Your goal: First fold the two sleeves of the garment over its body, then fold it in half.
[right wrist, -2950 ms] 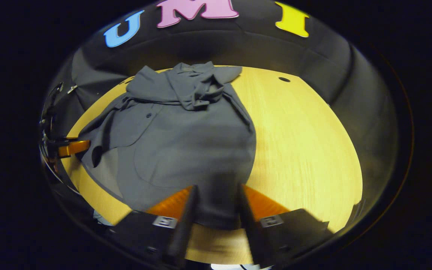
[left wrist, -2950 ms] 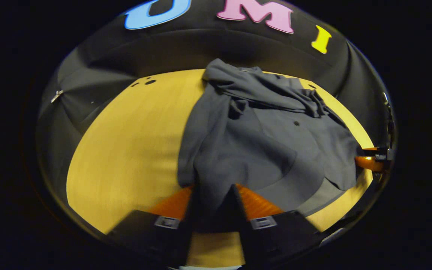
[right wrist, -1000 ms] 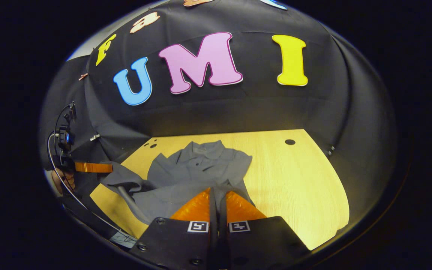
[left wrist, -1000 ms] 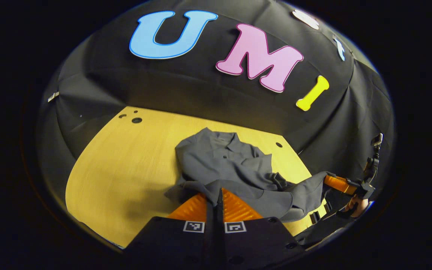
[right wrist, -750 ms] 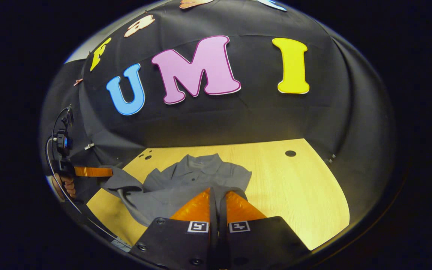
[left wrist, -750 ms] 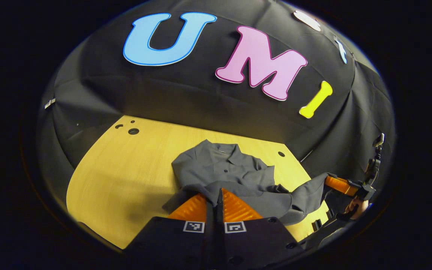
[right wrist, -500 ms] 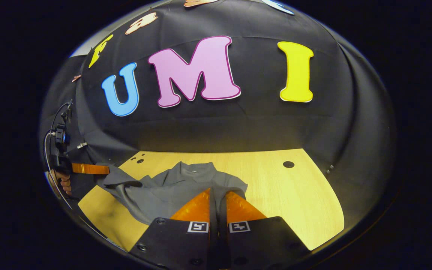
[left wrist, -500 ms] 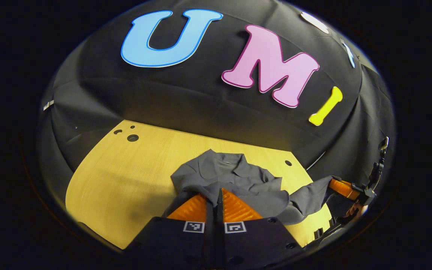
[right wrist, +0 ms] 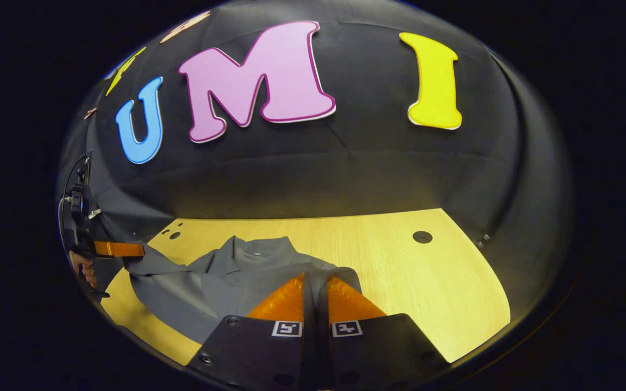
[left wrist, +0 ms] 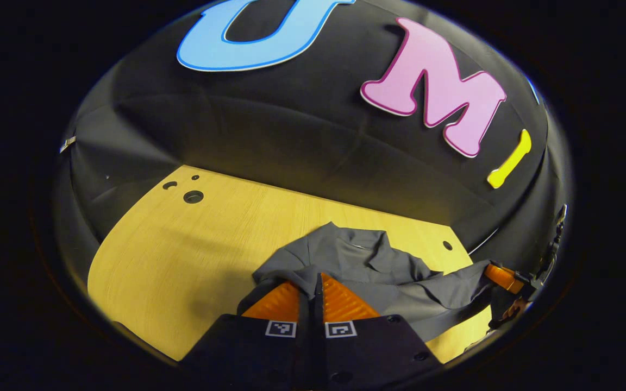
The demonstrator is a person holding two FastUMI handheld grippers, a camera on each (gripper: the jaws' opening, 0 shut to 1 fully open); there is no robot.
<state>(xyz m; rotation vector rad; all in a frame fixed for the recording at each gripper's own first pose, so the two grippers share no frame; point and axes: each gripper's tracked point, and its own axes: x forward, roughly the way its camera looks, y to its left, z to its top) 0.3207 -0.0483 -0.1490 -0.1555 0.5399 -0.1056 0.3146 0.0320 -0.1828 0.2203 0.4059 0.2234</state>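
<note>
Pinching the near edge of the grey garment (left wrist: 367,266) between closed fingers, the left gripper (left wrist: 315,282) is holding the cloth lifted off the wooden table (left wrist: 182,244); the right gripper (right wrist: 315,282) is clamping its own bit of the same edge, the fabric wrapping over its fingertips in the right gripper view; the garment (right wrist: 220,282) is lying at the near middle of the table (right wrist: 432,282), its collar pointing toward the black wall and its held edge hanging raised between the two tools; in the left gripper view the right gripper (left wrist: 500,276) is showing at the far right with cloth stretching to it; in the right gripper view the left gripper (right wrist: 120,249) is showing at the far left, a hand (right wrist: 82,269) gripping its handle below.
</note>
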